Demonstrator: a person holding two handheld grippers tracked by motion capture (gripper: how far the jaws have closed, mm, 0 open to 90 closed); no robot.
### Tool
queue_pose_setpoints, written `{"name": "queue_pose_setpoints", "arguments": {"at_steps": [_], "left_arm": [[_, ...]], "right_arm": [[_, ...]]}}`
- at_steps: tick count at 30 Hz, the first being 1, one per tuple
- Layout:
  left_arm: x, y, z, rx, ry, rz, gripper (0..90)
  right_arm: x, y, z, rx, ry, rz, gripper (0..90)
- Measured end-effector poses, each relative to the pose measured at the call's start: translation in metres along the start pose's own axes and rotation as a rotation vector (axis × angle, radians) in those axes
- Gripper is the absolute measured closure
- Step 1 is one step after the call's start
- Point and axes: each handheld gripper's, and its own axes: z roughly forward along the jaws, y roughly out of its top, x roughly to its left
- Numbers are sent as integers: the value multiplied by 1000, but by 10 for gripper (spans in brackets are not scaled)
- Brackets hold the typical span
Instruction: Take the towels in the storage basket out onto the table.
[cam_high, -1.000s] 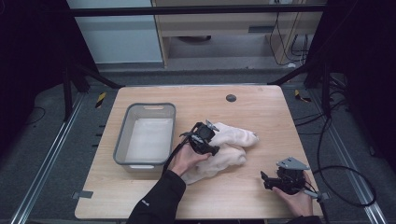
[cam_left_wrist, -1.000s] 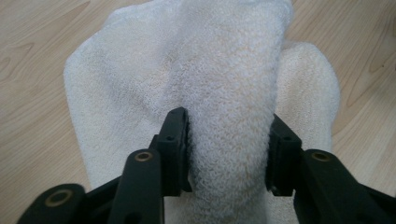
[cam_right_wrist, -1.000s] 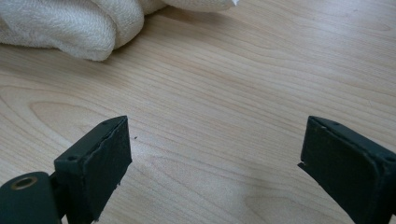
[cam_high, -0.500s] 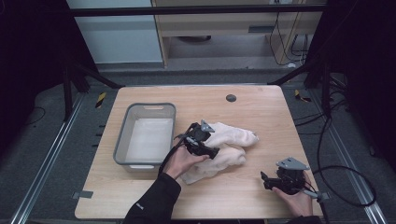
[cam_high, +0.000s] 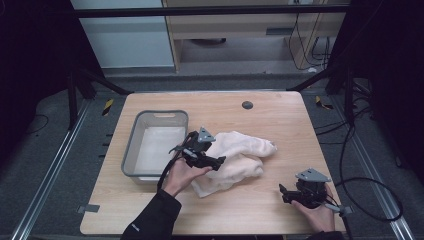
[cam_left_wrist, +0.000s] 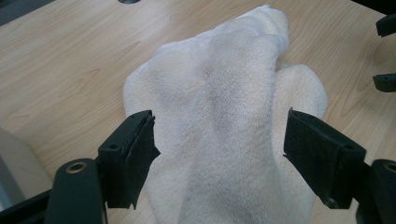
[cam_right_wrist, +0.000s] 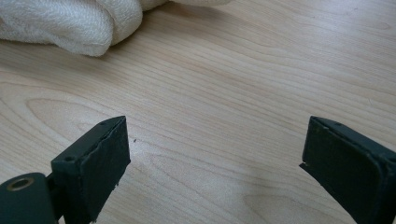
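Two grippers are over the desk, and the left gripper (cam_high: 218, 161) is by far the nearer to the towel (cam_high: 235, 157). That cream towel lies crumpled near the middle of the desk, just right of the grey bin (cam_high: 131, 150), with its long axis running from the near edge up and rightward toward the far right corner. The left gripper hangs over the towel's bin-side end; its jaws have just been opening and now stand wide, the towel (cam_left_wrist: 224, 116) lying below and between them but pressed by neither pad. The right gripper (cam_high: 283, 192) rests well apart by the near right corner, jaws wide and empty over bare wood (cam_right_wrist: 224, 112). Any next grab looks likeliest from the left, straight down onto the fold beneath it.
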Motion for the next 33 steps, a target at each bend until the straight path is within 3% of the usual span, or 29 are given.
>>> {"name": "queue_pose_setpoints", "arguments": {"at_steps": [9, 20, 33], "left_arm": [[10, -16, -31, -50, 29, -10, 245], [27, -46, -64, -94, 83, -51, 252], [51, -89, -98, -163, 171, -135, 271]], "right_arm": [[0, 0, 0, 3, -2, 1, 72], [1, -1, 0, 8, -3, 4, 69], [0, -1, 0, 17, -6, -2, 61]]}}
